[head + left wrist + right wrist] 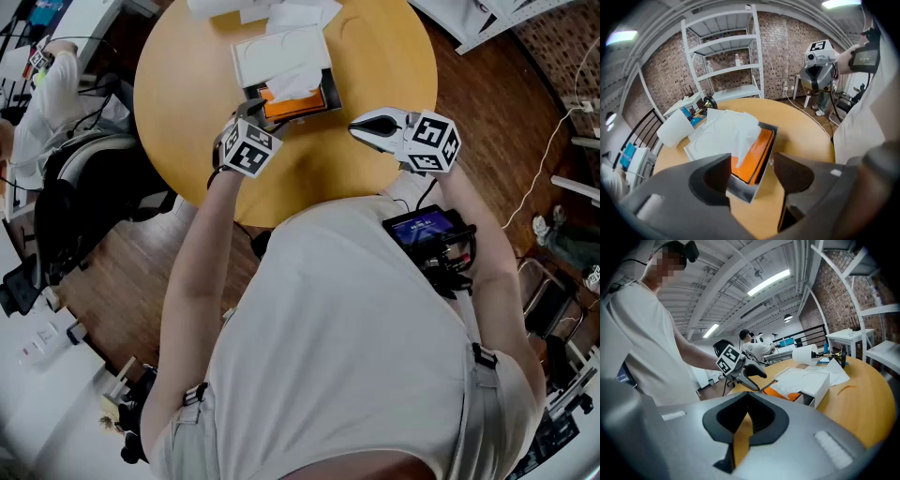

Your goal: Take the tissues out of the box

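Right hand-held gripper (361,127): clenched, empty, above the counter (375,56). Left hand-held gripper (246,109): released, empty, at the near corner of the box (743,185). A tissue (295,82) stands up from the open box, ungrasped, so extraction probably remains to be done.

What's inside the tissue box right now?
An orange pack lies in the open end of the tissue box, with a white tissue sticking up from it. The white cover hides the rest, so the remaining tissues cannot be seen.
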`<state>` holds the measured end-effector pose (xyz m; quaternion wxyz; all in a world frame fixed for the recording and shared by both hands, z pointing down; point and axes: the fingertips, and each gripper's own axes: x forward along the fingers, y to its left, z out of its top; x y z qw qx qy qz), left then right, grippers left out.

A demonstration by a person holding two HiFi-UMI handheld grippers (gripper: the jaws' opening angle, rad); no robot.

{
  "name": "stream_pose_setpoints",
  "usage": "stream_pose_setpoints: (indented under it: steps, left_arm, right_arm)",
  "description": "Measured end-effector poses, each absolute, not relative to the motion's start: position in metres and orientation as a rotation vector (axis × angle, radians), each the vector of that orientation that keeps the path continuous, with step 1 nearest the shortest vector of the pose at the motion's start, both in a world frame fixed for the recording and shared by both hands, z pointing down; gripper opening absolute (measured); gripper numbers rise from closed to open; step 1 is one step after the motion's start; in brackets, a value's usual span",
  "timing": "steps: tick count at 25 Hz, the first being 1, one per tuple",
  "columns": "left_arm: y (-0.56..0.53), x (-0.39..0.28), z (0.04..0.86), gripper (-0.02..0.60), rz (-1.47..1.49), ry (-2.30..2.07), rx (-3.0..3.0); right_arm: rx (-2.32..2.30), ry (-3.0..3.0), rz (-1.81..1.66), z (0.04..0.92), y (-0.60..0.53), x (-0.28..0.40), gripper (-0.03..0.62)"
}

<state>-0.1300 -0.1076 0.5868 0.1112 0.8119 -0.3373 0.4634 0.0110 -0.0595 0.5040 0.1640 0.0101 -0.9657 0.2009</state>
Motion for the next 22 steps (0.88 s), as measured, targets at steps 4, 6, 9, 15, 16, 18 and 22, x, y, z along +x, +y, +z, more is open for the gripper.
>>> stream_pose_setpoints:
  steps: [4, 6, 9, 15, 16, 18, 22]
  left_arm:
    - [-0.131, -0.126, 0.601, 0.34, 1.601, -0.821, 2.391]
    - [-0.136, -0.128, 0.617, 0.348, 1.722, -0.706, 2.362]
    - [-0.141, -0.136, 0.641, 0.367, 1.882, -0.558, 2.302]
    - [-0.141, -0.136, 0.67, 0.411, 1.977, -0.292, 2.171]
    - [-0.14, -0.136, 0.673, 0.411, 1.984, -0.255, 2.152]
    - [-0.14, -0.136, 0.675, 0.411, 1.992, -0.196, 2.134]
    - [-0.137, -0.135, 0.677, 0.384, 1.978, -0.108, 2.113]
  right_arm:
    - [0.07, -2.742, 0.588, 0.502, -0.062, 0.022, 0.002]
    - [0.08, -2.737, 0.596, 0.504, -0.066, 0.027, 0.002]
    - [0.104, -2.737, 0.623, 0.509, -0.067, 0.032, 0.002]
    - [0.169, -2.738, 0.671, 0.515, -0.069, 0.042, 0.002]
    - [0.179, -2.738, 0.678, 0.516, -0.069, 0.043, 0.002]
    - [0.2, -2.735, 0.692, 0.518, -0.069, 0.046, 0.002]
    - [0.245, -2.719, 0.719, 0.524, -0.069, 0.052, 0.002]
